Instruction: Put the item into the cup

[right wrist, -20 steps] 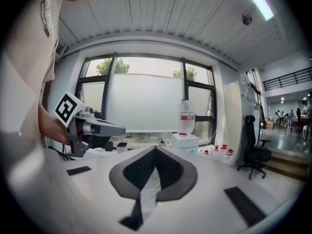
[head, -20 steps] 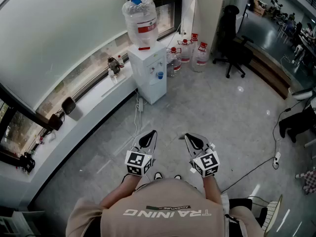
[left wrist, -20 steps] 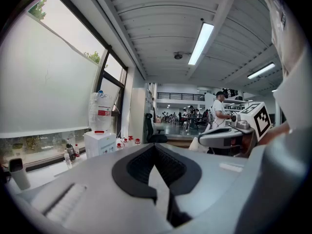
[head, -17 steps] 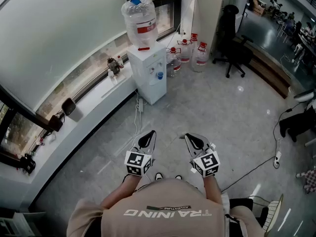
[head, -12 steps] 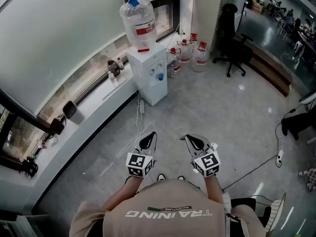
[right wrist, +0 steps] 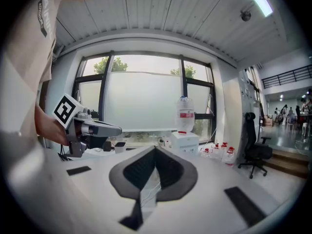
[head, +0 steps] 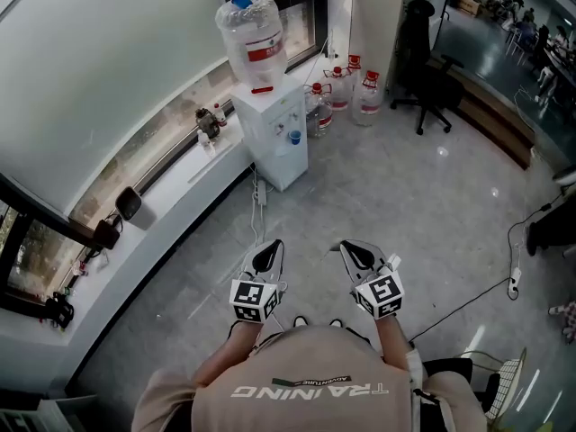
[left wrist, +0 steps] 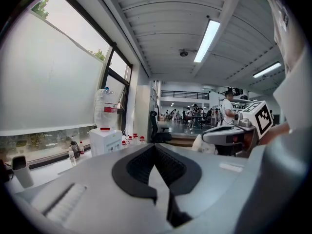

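Observation:
I stand on a grey tiled floor with a gripper in each hand, held side by side at waist height. My left gripper (head: 268, 253) is shut with nothing between its jaws, and its tips meet in the left gripper view (left wrist: 155, 147). My right gripper (head: 352, 251) is likewise shut and empty, with its tips touching in the right gripper view (right wrist: 155, 150). Each gripper view catches the other gripper off to the side: right gripper (left wrist: 229, 133), left gripper (right wrist: 92, 129). I cannot make out a cup or a loose item near either gripper.
A white water dispenser (head: 270, 133) with a large bottle (head: 252, 39) stands ahead by the window. Spare water bottles (head: 346, 88) sit beside it. A long windowsill (head: 171, 187) carries small bottles and gadgets. An office chair (head: 427, 61) is at the far right, a cable (head: 468, 304) crosses the floor.
The head view has shifted a little, so the dispenser sits slightly higher and further left. Both grippers remain shut, side by side in front of me.

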`<state>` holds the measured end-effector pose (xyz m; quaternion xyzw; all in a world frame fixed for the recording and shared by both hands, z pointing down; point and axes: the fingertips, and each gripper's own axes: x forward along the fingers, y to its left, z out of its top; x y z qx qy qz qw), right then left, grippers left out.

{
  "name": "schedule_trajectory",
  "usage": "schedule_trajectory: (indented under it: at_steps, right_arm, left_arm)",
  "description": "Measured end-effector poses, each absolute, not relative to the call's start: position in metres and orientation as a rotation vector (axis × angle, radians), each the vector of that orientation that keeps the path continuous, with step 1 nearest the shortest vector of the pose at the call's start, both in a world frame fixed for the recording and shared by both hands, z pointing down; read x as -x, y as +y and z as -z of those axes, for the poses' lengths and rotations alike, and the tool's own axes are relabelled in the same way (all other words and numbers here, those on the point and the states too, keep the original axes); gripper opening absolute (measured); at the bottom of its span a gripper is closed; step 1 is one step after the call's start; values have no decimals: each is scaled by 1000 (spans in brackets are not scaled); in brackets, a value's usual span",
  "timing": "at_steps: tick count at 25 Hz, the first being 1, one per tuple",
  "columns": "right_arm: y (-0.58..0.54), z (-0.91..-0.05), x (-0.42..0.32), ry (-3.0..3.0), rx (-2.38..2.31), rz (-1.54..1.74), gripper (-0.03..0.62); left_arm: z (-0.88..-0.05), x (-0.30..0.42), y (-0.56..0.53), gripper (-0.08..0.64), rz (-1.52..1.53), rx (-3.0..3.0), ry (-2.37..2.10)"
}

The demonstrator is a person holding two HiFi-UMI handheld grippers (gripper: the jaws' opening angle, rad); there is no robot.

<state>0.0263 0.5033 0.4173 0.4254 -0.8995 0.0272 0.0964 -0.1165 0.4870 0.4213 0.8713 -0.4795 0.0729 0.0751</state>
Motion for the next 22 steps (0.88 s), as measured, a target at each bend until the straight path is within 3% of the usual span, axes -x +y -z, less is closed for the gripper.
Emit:
schedule_trajectory:
  at_steps: [22]
  right_arm:
    - [387, -455, -21, -2607, -1294, -104, 12]
  left_arm:
    - [-462, 115, 374, 8, -289, -2606, -1330]
